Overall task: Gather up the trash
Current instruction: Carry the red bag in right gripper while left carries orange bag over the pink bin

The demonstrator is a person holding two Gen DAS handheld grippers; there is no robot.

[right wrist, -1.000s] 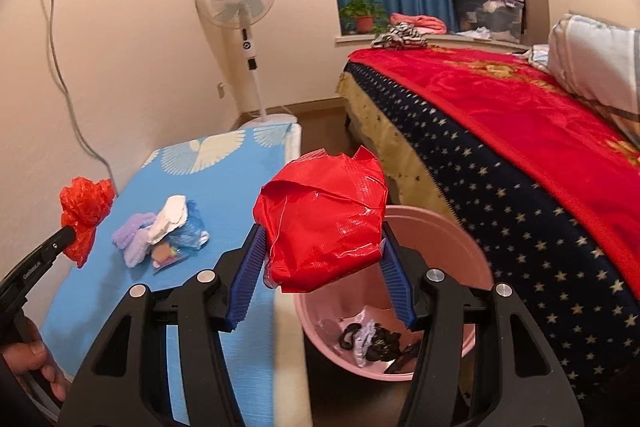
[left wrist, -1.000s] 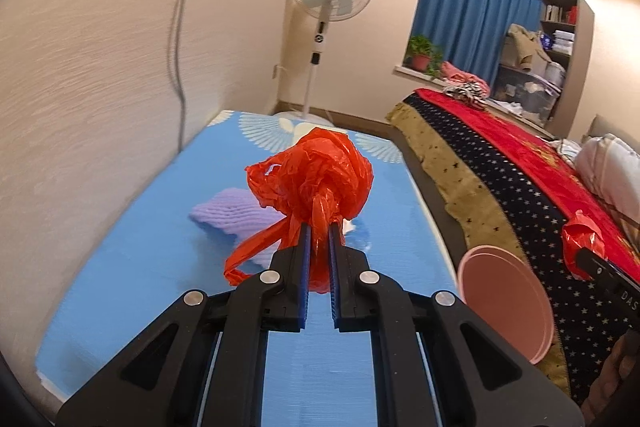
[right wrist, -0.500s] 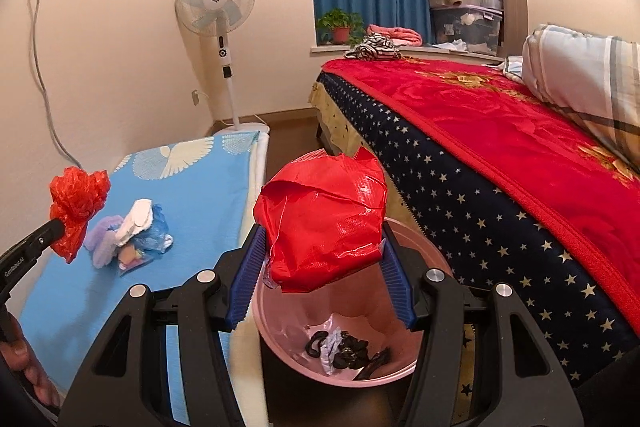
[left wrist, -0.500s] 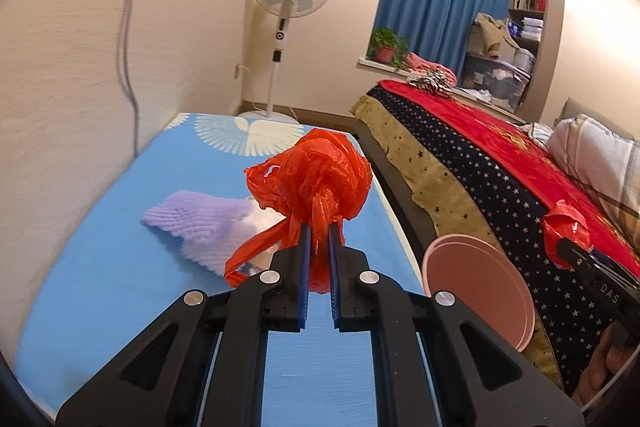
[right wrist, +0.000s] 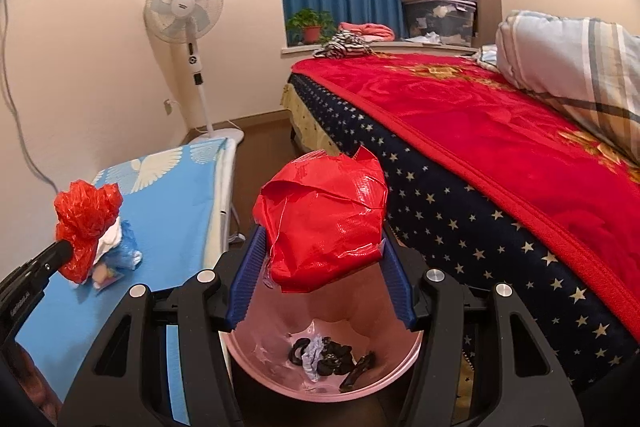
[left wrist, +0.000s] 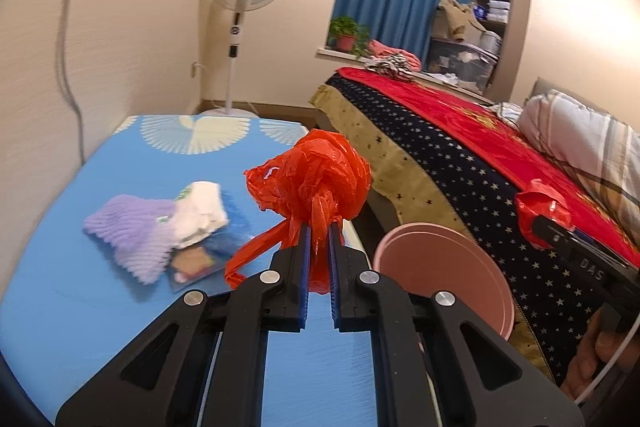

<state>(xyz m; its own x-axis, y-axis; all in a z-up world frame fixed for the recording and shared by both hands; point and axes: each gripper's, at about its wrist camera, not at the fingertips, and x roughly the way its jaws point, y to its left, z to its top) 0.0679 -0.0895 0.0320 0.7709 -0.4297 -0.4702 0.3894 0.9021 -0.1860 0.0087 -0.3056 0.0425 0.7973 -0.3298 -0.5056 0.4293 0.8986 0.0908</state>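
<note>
Both sets of jaws are holding red trash: the right gripper [right wrist: 322, 255] stands partly spread, its blue pads pressed on either side of a crumpled red wrapper [right wrist: 324, 223], and the left gripper [left wrist: 318, 247] is pinched nearly closed on the knotted neck of an orange-red plastic bag [left wrist: 316, 183]. A bed [right wrist: 500, 155] with a red blanket fills the right side of the room. Beside it lies a blue mat [left wrist: 100, 287], and a pink bin [right wrist: 320, 383] stands at the mat's right edge. The wrapper hangs directly over the bin's mouth, which already holds dark scraps. The bag hangs above the mat's right edge, short of the bin. This looks like the drop-off step; next, the right jaws likely need to spread and release. A small pile of trash [left wrist: 168, 231] remains near the mat's left edge.
</note>
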